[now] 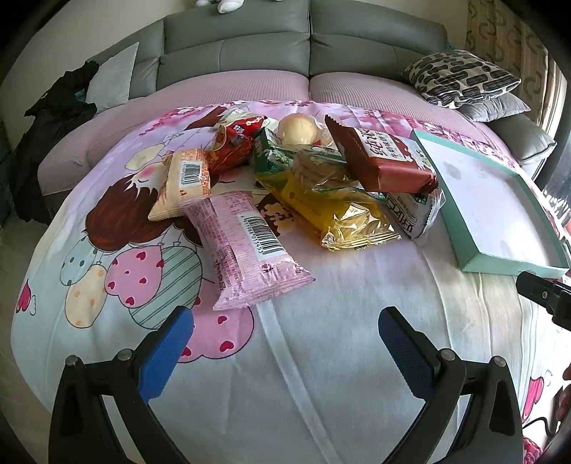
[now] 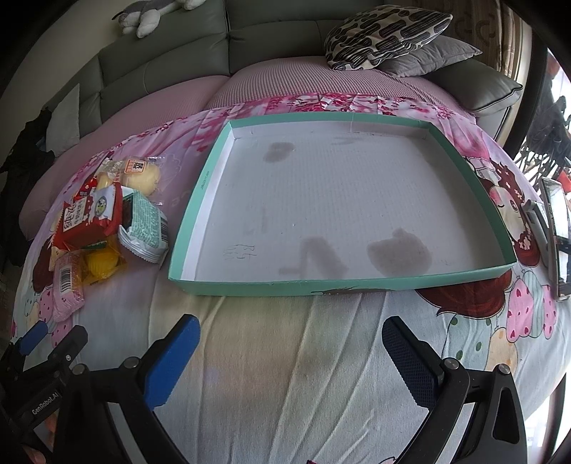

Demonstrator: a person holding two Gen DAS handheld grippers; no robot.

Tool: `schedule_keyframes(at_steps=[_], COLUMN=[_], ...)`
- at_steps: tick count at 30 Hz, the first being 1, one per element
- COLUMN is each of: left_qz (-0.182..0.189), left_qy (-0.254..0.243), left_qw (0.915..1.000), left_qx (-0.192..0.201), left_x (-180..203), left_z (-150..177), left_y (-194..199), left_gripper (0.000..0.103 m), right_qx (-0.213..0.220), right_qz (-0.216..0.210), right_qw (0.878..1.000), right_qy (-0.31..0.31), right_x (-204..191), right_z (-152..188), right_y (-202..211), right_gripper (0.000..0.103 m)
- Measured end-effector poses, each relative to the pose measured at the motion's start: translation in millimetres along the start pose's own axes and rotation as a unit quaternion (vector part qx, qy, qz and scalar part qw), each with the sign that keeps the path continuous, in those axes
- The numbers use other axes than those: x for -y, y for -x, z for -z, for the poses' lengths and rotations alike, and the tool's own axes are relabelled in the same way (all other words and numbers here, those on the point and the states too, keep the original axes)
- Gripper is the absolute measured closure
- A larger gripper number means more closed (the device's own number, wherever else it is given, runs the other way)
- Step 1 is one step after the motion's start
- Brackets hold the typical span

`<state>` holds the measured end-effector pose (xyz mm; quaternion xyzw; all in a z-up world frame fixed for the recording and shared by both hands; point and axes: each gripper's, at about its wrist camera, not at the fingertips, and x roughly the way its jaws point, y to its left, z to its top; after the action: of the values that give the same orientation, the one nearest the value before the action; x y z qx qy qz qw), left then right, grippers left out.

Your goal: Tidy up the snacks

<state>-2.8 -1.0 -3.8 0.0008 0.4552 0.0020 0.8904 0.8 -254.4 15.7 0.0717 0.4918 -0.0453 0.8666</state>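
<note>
A heap of snack packets lies on a cartoon-print sheet. Nearest my left gripper (image 1: pixel 285 321) is a pink packet (image 1: pixel 246 250) with a barcode; behind it sit a cream packet (image 1: pixel 182 183), a red packet (image 1: pixel 235 139), a yellow bag (image 1: pixel 342 217) and a brown packet (image 1: pixel 385 157). My left gripper is open with nothing between its blue fingers. A shallow teal box (image 2: pixel 200 185) with a white stained floor holds nothing and lies right of the heap (image 2: pixel 107 221). My right gripper (image 2: pixel 291 333) is open just before the box's near wall.
A grey sofa back (image 1: pixel 249 46) and patterned cushions (image 2: pixel 385 32) lie behind. Dark clothing (image 1: pixel 53 117) is piled at the far left. A phone-like device (image 2: pixel 556 235) rests at the right edge of the sheet. The left gripper's body (image 2: pixel 46 360) shows in the right wrist view.
</note>
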Motion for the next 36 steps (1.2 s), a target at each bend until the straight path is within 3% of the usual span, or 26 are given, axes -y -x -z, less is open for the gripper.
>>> schedule_keyframes(at_steps=[36], left_qz=[-0.001], left_qy=[0.003], left_qw=[1.0000], left_qx=[0.002], left_x=[-10.6], left_z=[1.0], left_y=[1.3], left_gripper=[0.000], right_qx=[0.000], right_qz=[0.002], right_qw=[1.000], right_qy=[0.001], right_x=[-1.5], right_z=[0.4], right_y=[-0.4], right_gripper=[0.000])
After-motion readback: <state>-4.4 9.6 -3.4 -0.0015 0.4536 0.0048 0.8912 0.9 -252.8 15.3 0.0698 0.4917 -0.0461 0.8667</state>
